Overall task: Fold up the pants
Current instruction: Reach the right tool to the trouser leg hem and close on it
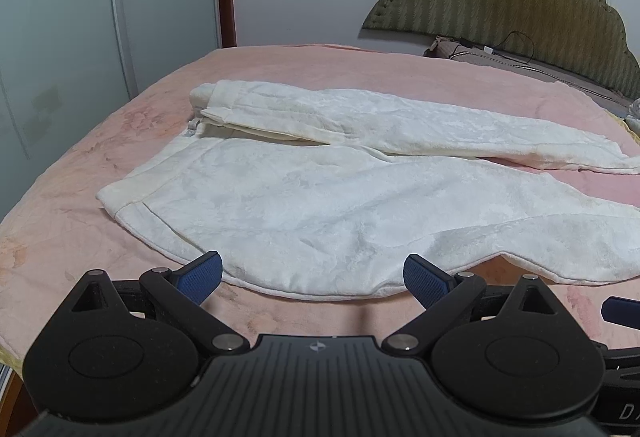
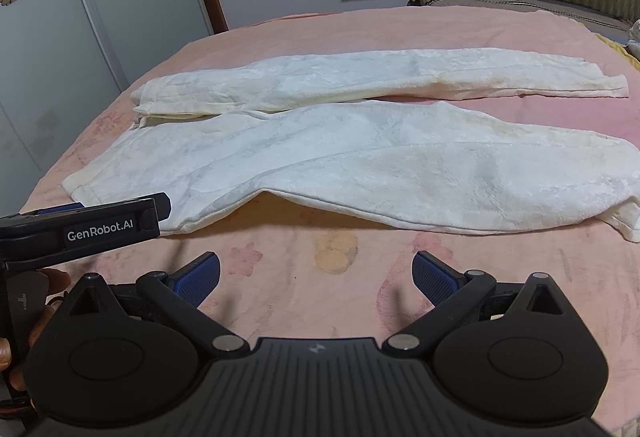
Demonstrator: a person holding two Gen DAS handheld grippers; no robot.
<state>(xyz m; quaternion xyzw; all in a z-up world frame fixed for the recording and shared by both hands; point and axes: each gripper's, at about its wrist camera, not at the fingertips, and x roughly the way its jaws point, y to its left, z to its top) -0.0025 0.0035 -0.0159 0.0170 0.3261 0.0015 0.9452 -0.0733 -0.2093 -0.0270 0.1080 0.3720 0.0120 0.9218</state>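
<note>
Two hand-held grippers hover at the near edge of a bed, both spread wide and holding nothing. White pants (image 1: 320, 193) lie flat on the pink blanket (image 1: 60, 217) ahead of them, waistband off to the left, the two legs running away to the right with a strip of blanket showing between them. The left gripper (image 1: 312, 279) sits closest: the near hem of the pants curves right between its blue fingertips (image 1: 206, 271), which appear to rest on or just above the fabric edge. The right gripper (image 2: 316, 277) hangs back over bare blanket, the near leg lying just beyond its fingertips. In the right wrist view, the left gripper's black body (image 2: 80, 229) reaches in from the left toward the waistband, with a hand (image 2: 44, 289) visible below it. A green padded headboard (image 1: 520, 9) stands far right.
</note>
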